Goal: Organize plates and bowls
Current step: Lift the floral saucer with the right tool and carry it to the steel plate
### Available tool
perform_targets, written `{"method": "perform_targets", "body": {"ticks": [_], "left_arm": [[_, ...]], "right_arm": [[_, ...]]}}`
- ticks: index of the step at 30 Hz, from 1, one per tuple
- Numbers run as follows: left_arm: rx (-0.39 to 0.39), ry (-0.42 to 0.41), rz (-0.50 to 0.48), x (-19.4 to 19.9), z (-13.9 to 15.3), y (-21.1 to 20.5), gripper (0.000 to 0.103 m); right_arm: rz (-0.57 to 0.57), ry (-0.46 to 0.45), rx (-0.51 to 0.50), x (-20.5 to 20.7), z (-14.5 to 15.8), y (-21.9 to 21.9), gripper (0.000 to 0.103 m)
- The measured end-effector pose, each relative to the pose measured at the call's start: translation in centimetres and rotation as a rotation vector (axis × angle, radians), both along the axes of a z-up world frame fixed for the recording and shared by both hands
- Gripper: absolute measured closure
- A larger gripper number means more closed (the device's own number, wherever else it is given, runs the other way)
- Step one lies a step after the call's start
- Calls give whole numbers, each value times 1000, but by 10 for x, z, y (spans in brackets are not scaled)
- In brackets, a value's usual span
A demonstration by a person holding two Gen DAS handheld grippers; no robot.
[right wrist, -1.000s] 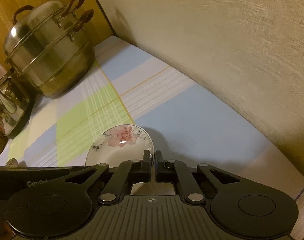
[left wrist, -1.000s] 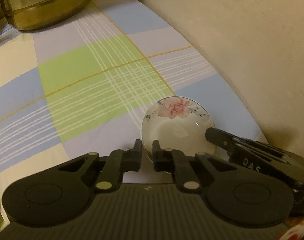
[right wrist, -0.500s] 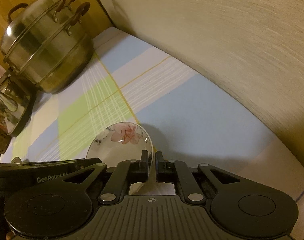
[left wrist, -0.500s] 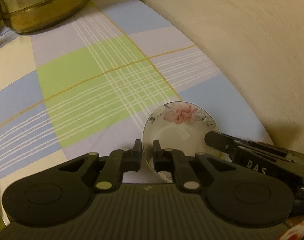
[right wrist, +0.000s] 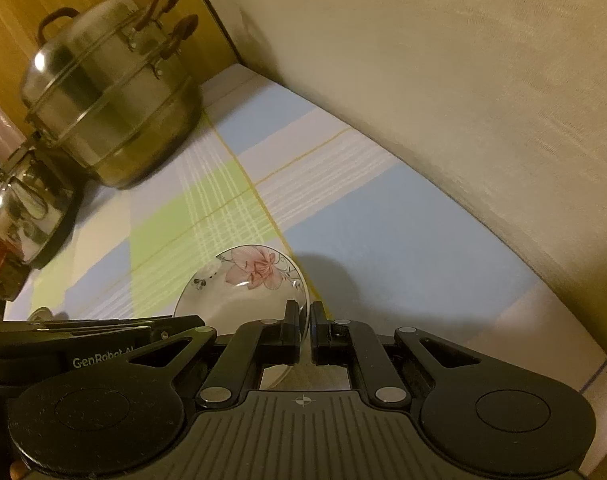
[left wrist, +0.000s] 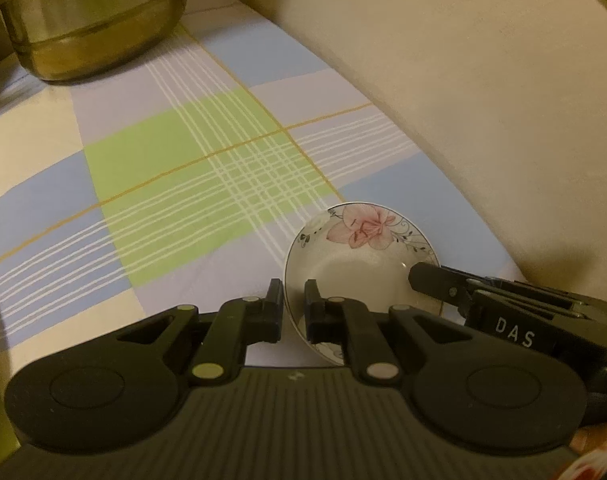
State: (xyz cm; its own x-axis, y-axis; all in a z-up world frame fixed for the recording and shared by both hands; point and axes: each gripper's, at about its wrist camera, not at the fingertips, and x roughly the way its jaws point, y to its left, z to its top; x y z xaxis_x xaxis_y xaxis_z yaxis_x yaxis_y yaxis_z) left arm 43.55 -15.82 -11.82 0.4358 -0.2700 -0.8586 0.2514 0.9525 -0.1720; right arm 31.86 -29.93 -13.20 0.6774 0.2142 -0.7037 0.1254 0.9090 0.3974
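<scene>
A small white dish with a pink flower on its rim sits low over the checked cloth; I cannot tell whether it touches. My left gripper is shut on the dish's near-left rim. My right gripper comes in from the right and pinches the opposite rim. In the right wrist view the dish shows the same flower. There the right gripper is shut on its right edge, and the left gripper reaches in from the left.
A tall steel steamer pot stands at the back left, with a shiny kettle in front of it. A beige wall runs along the right of the checked cloth. The cloth ends at a beige edge near right.
Both grippers keep their hold on the dish. The views have shifted only slightly, and the dish stays in about the same place.
</scene>
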Motion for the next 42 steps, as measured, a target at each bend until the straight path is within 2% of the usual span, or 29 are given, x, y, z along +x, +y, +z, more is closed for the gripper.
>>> {"method": "perform_targets", "body": {"ticks": [9,18,31,38,42], "left_arm": [[-11,-59,41,-41,29,10,94],[-25,-131,147,-99,64,38,94],[-9,-187,401,-199,93,108,94],[-8,-192,513,-231,98,157,94],[-15,-189,556,-237,97,187,94]], "right_arm": [[36,-39,14,-28,29,6,98],[141,-77,6,-60,63,32,98],[382,-116,9,-105,82,110,98],[491,-108,17,-115,82,164,98],[535,-98,12,-114,78,195,98]]}}
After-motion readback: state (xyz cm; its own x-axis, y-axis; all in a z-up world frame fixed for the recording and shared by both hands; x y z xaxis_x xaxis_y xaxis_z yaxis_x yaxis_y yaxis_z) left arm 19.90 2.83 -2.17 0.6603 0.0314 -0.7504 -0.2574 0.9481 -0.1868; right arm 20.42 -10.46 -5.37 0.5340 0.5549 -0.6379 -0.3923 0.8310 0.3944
